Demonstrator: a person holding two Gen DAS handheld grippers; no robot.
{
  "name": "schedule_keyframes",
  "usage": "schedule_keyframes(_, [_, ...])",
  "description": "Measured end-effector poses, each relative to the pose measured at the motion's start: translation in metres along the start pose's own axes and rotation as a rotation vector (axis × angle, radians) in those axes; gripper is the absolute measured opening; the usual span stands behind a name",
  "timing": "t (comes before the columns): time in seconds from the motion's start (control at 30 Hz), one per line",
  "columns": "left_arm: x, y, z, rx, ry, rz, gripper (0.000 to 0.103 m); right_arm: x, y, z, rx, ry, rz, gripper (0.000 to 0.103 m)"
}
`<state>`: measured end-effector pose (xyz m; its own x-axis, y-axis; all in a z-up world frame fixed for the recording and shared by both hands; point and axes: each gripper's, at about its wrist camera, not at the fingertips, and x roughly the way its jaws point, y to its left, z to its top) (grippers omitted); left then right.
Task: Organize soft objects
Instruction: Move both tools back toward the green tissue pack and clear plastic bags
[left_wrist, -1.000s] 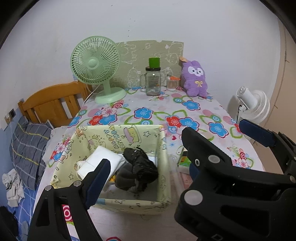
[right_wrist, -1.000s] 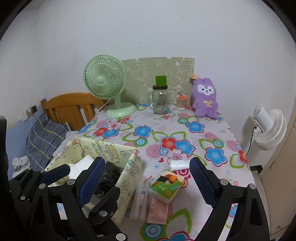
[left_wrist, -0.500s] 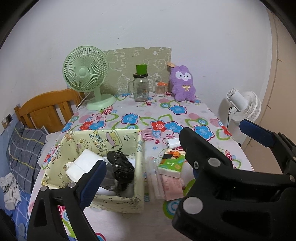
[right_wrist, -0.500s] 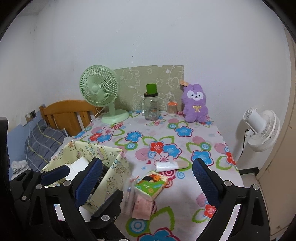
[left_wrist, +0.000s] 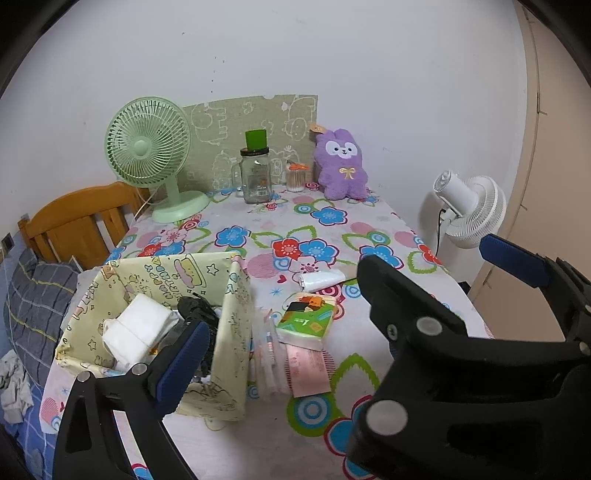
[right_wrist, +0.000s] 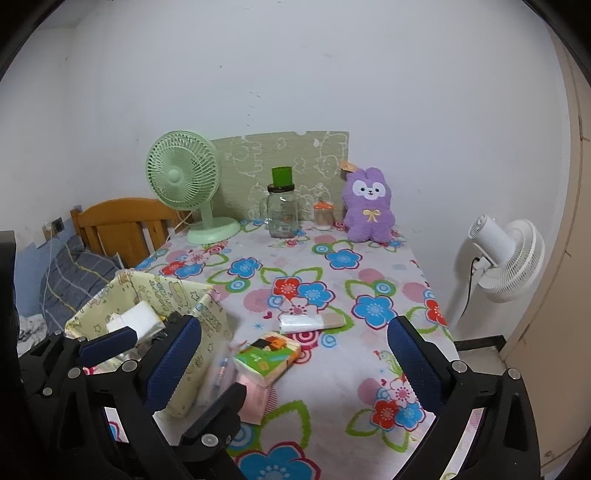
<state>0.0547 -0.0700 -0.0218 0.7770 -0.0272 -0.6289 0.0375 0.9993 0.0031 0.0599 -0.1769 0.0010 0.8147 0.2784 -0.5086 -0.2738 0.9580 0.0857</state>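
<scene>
A yellow fabric bin (left_wrist: 229, 332) (right_wrist: 199, 314) sits at the table's near left, holding a white folded cloth (left_wrist: 136, 328) and a black bundle (left_wrist: 195, 308). Right of it lie a green tissue pack (left_wrist: 306, 319) (right_wrist: 267, 356), a clear pen pouch (left_wrist: 267, 350), a pink packet (left_wrist: 308, 373) and a small white roll (left_wrist: 319, 278) (right_wrist: 299, 321). A purple plush rabbit (left_wrist: 341, 164) (right_wrist: 367, 206) stands at the back. My left gripper (left_wrist: 340, 306) is open and empty above the near table. My right gripper (right_wrist: 295, 354) is open and empty, held over the tissue pack.
A green desk fan (left_wrist: 155, 162), a glass jar with a green cap (left_wrist: 255, 173) and a small jar (left_wrist: 297, 177) stand at the back. A white floor fan (left_wrist: 469, 206) is right of the table. A wooden headboard (left_wrist: 74, 218) and bedding lie left.
Both grippers have pulled back and up from the bin, so more of the table shows. Both stay open and empty.
</scene>
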Motion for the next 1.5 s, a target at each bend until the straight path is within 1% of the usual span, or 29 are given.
schedule_keyframes(0.37, [0.022,-0.019,-0.006,0.009,0.05,-0.014,0.099,0.016,-0.026,-0.016,0.032,0.048,0.0,0.102])
schedule_keyframes(0.63, [0.043,-0.028,-0.012,0.003,0.107,-0.023,0.094,0.032,-0.037,-0.024,0.042,0.085,-0.014,0.102])
schedule_keyframes(1.03, [0.072,-0.025,-0.025,-0.032,0.189,0.034,0.088,0.056,-0.047,-0.04,0.06,0.142,-0.027,0.102])
schedule_keyframes(1.07, [0.072,-0.026,-0.026,-0.028,0.184,0.051,0.086,0.058,-0.047,-0.042,0.061,0.146,-0.029,0.102])
schedule_keyframes(1.2, [0.075,-0.027,-0.029,-0.021,0.177,0.083,0.086,0.065,-0.048,-0.047,0.073,0.167,-0.028,0.102])
schedule_keyframes(1.33, [0.077,-0.026,-0.03,-0.03,0.184,0.087,0.086,0.07,-0.048,-0.05,0.087,0.176,-0.021,0.102])
schedule_keyframes(1.43, [0.081,-0.024,-0.032,-0.073,0.214,0.064,0.086,0.071,-0.049,-0.051,0.097,0.181,-0.018,0.102])
schedule_keyframes(1.5, [0.084,-0.023,-0.035,-0.089,0.225,0.064,0.086,0.071,-0.049,-0.052,0.095,0.183,-0.022,0.102])
